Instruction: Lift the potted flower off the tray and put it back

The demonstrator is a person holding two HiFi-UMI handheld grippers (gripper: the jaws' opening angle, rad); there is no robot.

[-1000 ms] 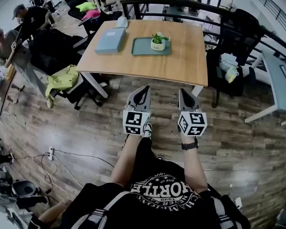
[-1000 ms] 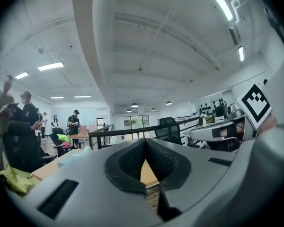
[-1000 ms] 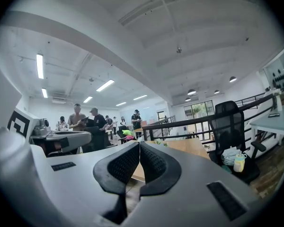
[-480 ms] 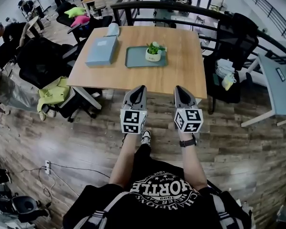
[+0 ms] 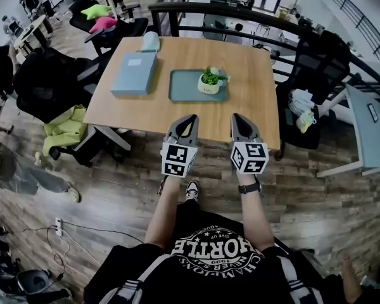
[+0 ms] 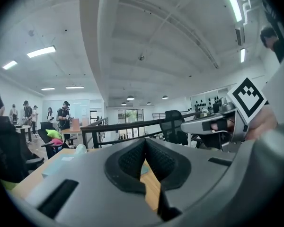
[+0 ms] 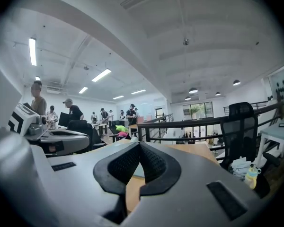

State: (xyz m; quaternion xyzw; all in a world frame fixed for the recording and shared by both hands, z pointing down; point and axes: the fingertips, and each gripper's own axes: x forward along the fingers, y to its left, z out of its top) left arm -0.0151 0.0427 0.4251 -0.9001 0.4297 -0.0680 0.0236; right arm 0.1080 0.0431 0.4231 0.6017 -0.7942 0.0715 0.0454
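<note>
Beyond right claw [image 5: 238, 117], potted flower [image 5: 209, 83] on tray [image 5: 181, 86]

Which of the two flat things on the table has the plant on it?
The tray, right of the blue box; the potted flower stands in it.

One wooden desk [image 5: 253, 100] carries one green tray [image 5: 180, 90], one potted flower [image 5: 209, 81], one flat blue-grey box [image 5: 134, 73] and one pale object [image 5: 150, 41]. Two grippers show, one left gripper [image 5: 190, 117] and one right gripper [image 5: 236, 116], each with two jaws.
</note>
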